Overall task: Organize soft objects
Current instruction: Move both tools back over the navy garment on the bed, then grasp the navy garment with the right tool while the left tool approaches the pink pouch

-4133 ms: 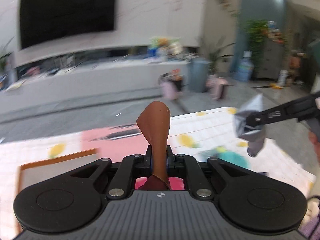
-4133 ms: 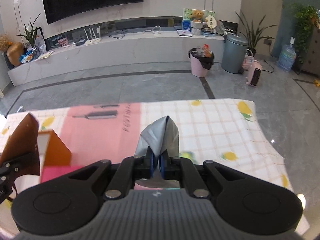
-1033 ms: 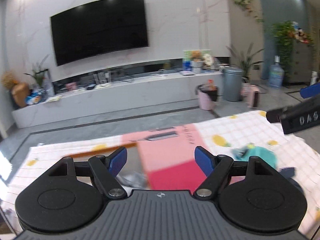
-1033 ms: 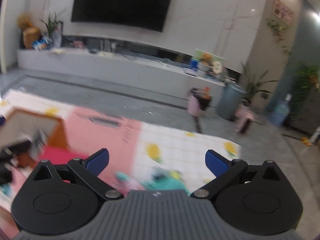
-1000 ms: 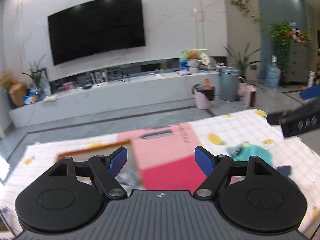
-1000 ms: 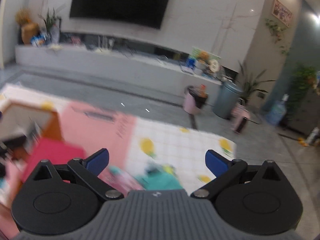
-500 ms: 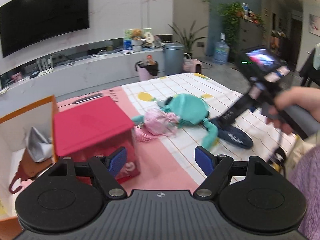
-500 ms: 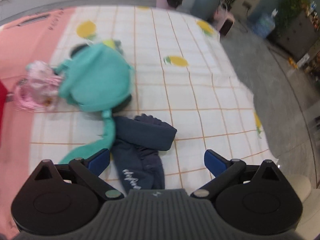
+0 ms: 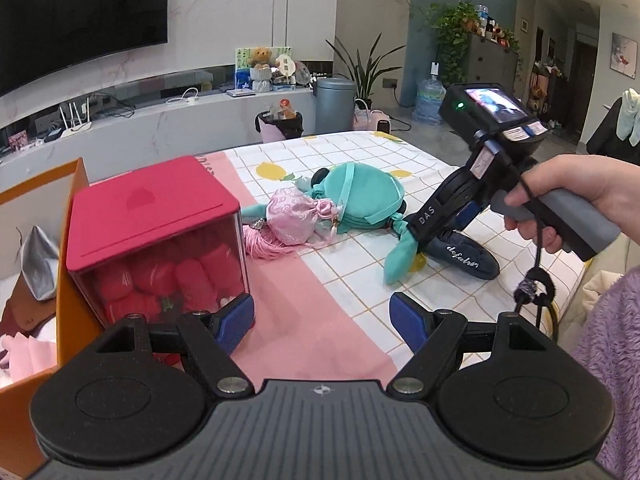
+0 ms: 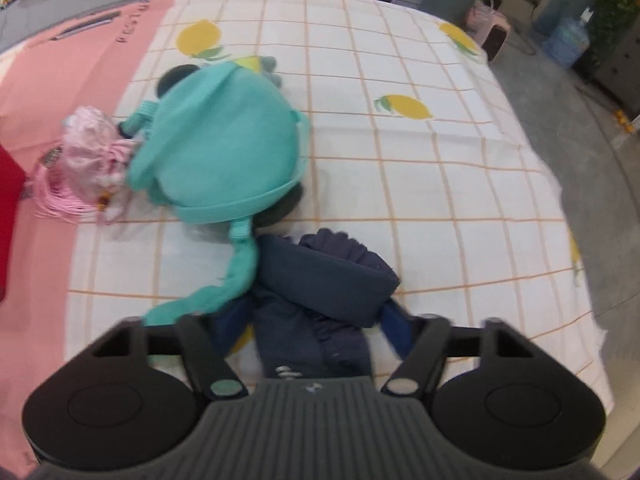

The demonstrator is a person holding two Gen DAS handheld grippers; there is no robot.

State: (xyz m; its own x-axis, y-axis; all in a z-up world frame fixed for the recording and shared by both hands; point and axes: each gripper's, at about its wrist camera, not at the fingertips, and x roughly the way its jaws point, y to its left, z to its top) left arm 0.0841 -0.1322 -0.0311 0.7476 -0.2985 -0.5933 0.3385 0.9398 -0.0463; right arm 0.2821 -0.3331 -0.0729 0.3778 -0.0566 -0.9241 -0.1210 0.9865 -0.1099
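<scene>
Two tools open, navy pouch next in line.

Left wrist view: the left tool [image 9: 322,322] hangs spread wide and empty above the desk [image 9: 340,332], level, beside the red box [image 9: 156,240]; the right hand [image 9: 568,200] tilts its tool steeply down onto the navy pouch [image 9: 464,258].
Right wrist view: the right tool [image 10: 312,330] straddles the navy pouch [image 10: 320,292], fingers apart, nothing gripped yet. The teal bag [image 10: 220,152] has a strap [image 10: 224,284] touching the pouch, so closing on the pouch's folded middle, clear of that strap, looks best.
</scene>
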